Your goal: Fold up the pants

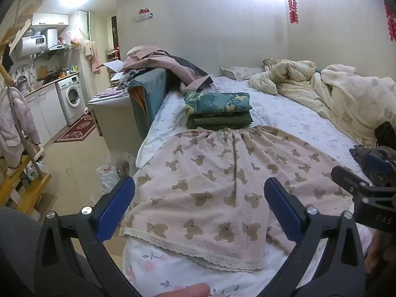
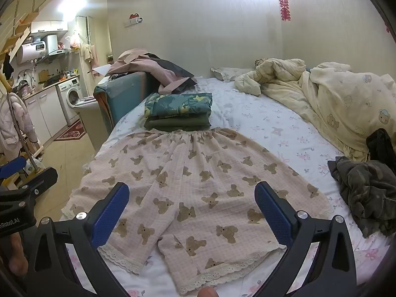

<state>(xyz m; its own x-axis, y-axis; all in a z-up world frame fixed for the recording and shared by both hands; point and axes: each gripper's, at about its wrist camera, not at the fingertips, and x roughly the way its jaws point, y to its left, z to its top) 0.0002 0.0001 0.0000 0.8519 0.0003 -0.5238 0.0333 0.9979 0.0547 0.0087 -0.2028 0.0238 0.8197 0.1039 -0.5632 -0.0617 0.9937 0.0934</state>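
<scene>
Two grippers hover with jaws spread wide and nothing between them: your left gripper and right gripper. Just ahead of both, the bear-print pants lie flat on the bed, waistband touching a folded stack farther ahead.

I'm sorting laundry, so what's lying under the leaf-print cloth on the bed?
The leaf-print cloth sits on folded dark green cloth, stacked just beyond the waistband of the bear-print pants. Only the green layers' front edges show; how many pieces they are, or what's beneath them, is covered.
</scene>
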